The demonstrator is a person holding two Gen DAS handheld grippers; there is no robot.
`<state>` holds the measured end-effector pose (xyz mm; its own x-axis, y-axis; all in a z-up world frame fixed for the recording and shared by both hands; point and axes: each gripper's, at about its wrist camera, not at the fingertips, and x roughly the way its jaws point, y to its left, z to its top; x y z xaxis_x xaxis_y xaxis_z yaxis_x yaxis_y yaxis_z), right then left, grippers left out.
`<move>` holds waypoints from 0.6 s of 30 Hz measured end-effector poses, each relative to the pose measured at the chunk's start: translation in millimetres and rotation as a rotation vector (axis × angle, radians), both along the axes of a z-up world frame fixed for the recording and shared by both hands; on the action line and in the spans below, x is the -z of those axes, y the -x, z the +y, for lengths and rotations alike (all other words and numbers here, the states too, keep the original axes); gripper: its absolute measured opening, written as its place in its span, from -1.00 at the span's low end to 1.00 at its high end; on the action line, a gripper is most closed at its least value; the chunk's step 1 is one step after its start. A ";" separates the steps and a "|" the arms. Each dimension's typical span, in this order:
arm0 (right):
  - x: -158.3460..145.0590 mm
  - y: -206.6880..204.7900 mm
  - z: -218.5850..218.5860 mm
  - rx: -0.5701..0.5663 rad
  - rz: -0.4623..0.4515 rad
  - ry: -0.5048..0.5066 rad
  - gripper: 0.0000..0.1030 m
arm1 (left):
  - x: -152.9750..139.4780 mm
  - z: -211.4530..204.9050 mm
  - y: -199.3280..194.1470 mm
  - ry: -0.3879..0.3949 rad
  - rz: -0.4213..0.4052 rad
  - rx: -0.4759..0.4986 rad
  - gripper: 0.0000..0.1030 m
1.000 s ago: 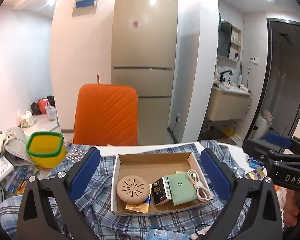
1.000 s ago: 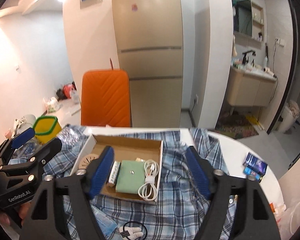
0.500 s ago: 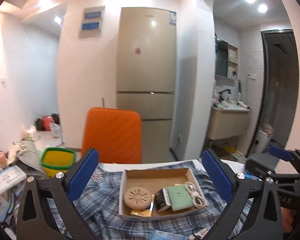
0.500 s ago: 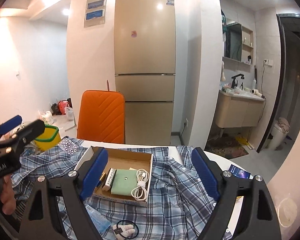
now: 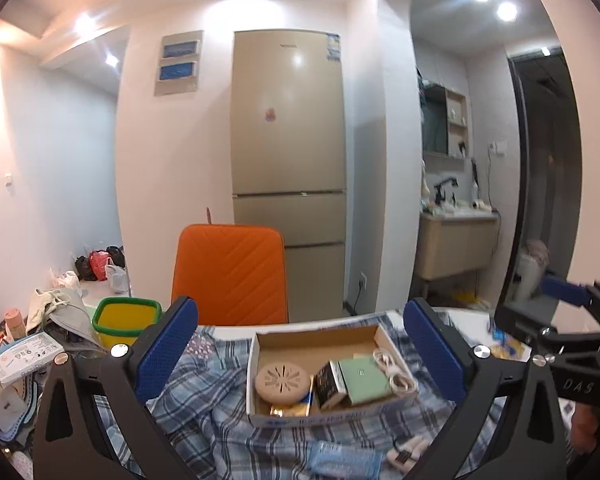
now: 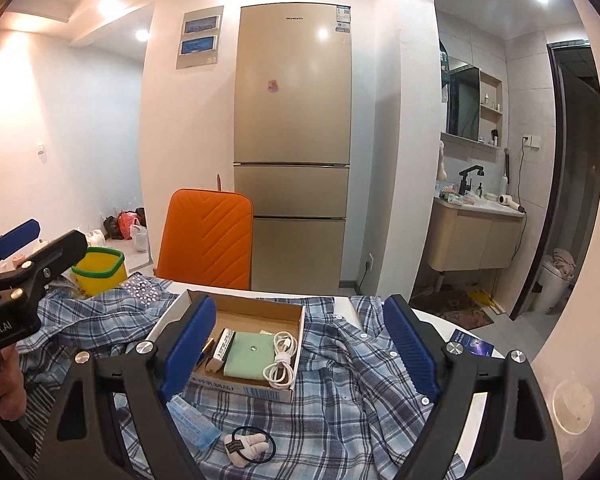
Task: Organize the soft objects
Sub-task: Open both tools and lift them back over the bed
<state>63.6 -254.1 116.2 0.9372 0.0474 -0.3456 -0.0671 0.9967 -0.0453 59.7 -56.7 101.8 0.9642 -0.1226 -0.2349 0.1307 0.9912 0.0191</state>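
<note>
Black claw (image 5: 300, 344), blue ribbed pads (image 5: 166, 346)

"DAS" – right tongs (image 5: 572, 376), "Robot.AI" – left tongs (image 6: 4, 330)

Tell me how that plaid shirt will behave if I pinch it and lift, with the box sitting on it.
The plaid shirt lies rumpled in folds, so it will probably drape limply rather than lift flat. The cardboard box rests on it, so pulling likely drags or tips the box. Both the left gripper and right gripper are open and hold nothing.

Cardboard box (image 6: 236, 384) atop plaid shirt (image 6: 340, 400)
</note>
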 end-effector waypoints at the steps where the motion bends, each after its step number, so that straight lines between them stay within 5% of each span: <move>1: 2.0 1.9 0.6 -0.002 0.004 -0.001 0.70 | 3.2 -0.8 2.0 -0.004 0.000 0.000 0.99; 18: 46.8 17.4 2.7 -0.030 -0.017 -0.008 0.70 | 52.8 -1.7 10.6 0.032 0.053 0.076 0.99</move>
